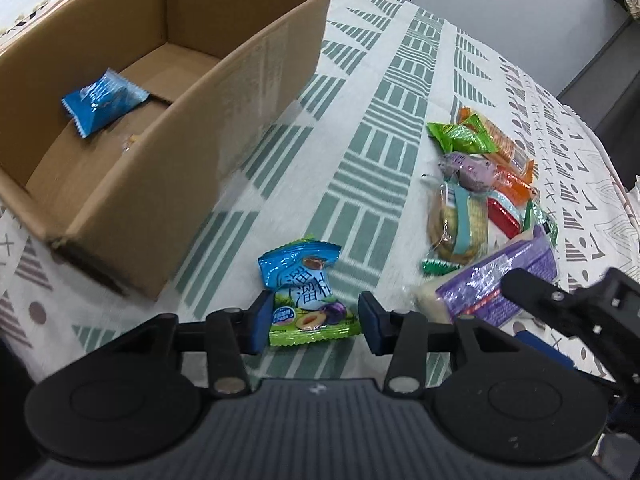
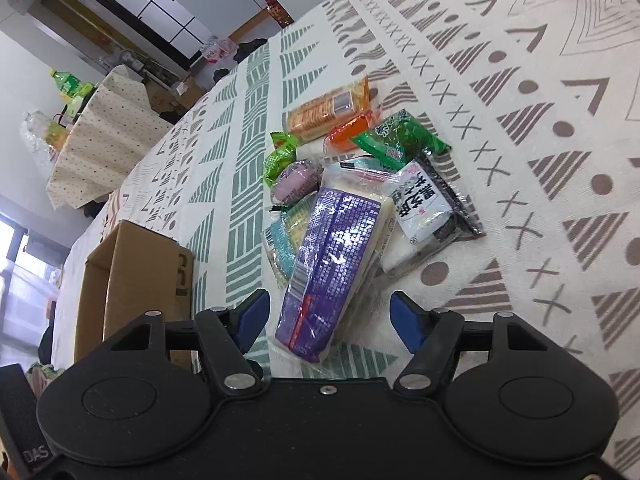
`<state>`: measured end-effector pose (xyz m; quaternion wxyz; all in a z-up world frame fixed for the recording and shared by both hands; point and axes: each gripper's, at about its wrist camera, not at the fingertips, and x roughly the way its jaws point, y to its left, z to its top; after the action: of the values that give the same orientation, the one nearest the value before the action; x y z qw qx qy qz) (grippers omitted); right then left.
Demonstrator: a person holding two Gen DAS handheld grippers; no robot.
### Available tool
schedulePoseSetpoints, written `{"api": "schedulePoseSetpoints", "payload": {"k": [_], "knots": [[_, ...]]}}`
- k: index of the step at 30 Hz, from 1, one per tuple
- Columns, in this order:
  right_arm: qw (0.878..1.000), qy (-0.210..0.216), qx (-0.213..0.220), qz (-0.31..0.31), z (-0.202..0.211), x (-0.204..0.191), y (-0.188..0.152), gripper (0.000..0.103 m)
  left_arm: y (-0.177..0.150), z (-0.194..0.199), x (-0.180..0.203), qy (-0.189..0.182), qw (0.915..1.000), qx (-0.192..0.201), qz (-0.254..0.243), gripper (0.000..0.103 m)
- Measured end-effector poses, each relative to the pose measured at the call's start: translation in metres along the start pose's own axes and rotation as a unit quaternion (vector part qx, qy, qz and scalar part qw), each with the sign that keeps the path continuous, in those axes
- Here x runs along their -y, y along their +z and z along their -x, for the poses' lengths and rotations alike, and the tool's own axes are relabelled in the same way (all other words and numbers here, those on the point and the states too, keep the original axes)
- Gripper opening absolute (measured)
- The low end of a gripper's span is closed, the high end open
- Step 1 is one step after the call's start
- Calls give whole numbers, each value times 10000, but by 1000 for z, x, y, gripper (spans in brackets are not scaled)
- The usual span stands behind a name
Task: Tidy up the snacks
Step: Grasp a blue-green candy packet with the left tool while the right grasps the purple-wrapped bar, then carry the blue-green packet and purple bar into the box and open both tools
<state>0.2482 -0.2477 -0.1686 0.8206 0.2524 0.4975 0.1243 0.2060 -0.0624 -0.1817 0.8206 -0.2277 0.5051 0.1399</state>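
An open cardboard box (image 1: 248,92) stands on the patterned tablecloth at the left, with one blue packet (image 1: 104,100) on its floor. My left gripper (image 1: 314,320) is shut on a blue-and-green plum snack packet (image 1: 308,288), with a pad touching each side, just off the box's near corner. To the right lies a pile of snacks (image 1: 476,184). My right gripper (image 2: 330,316) is open, its fingers on either side of a long purple packet (image 2: 332,248) on top of that pile, without touching it. The right gripper's black body (image 1: 580,308) shows in the left wrist view.
The pile holds an orange cracker pack (image 2: 324,110), green packets (image 2: 400,140) and a white-and-black packet (image 2: 428,204). The box (image 2: 136,272) stands left of the pile. Beyond the table's far edge is a small table (image 2: 100,132) with bottles.
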Motion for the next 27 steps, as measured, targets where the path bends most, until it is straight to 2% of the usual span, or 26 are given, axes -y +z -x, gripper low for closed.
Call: {"api": "schedulePoseSetpoints", "payload": {"k": [2,3,7,10,12,18,27], "knots": [[10000,-19,-16,-19,-6,-1,1,67,3,-1,1,-16,10000,14,-27,44],[10000,-37,-19,-18,-9,-2,2,67,4,-2,1,-16,10000,19,-41,38],[9999,-91,-65,-37,-19,-3,3,61,10,-5,0,-31,10000,7,-62,36],[9999,-120,-77,-37,-22,-2,2,46,12,-7,0,-37,10000,7,-76,34],[9999,-101,-118,-65,-22,0,2,31,13,-6,0,-37,10000,25,-77,33],[10000,2,76,-19,-8,-1,0,26,11,6,3,-115,9997,157,-136,31],[9985,316,397,202,15,-16,0,25,10,39,10,-219,9984,482,-217,31]]}}
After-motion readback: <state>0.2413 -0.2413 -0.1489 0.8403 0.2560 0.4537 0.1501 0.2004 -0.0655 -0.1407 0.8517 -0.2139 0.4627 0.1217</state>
